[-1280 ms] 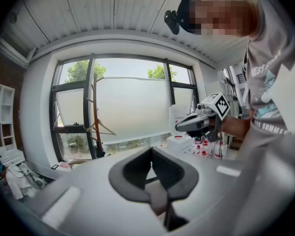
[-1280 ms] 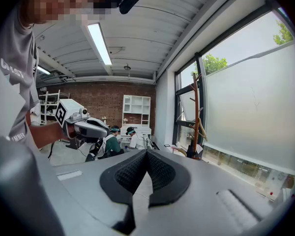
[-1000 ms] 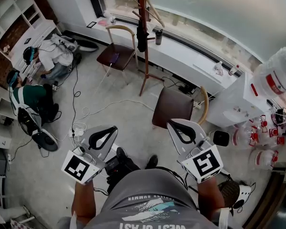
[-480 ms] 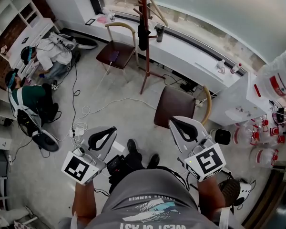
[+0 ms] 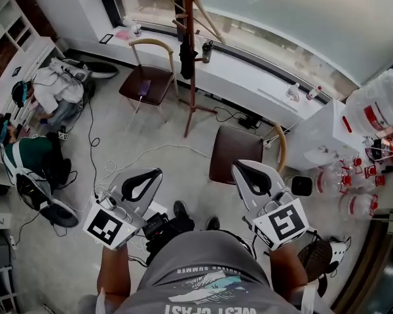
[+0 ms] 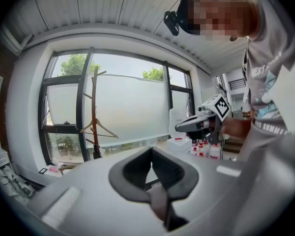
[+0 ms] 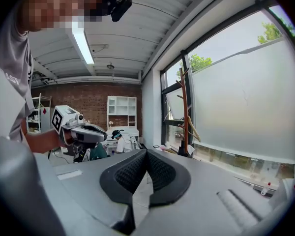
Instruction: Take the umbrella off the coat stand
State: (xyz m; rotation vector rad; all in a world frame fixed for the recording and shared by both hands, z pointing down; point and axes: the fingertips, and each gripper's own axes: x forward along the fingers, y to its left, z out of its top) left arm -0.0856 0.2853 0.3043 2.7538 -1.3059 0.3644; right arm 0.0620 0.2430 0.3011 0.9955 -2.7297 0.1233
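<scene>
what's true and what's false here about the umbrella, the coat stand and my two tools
1. The umbrella hangs on the coat stand. True.
2. The left tool grips the umbrella. False: it is shut on nothing, well short of the stand.
3. The right tool has its jaws wide apart. False: they are together and empty.
4. A brown chair stands between the person and the stand. True.

Coat stand (image 5: 191,90), umbrella (image 5: 185,59) hanging — chair (image 5: 144,84) beside
</scene>
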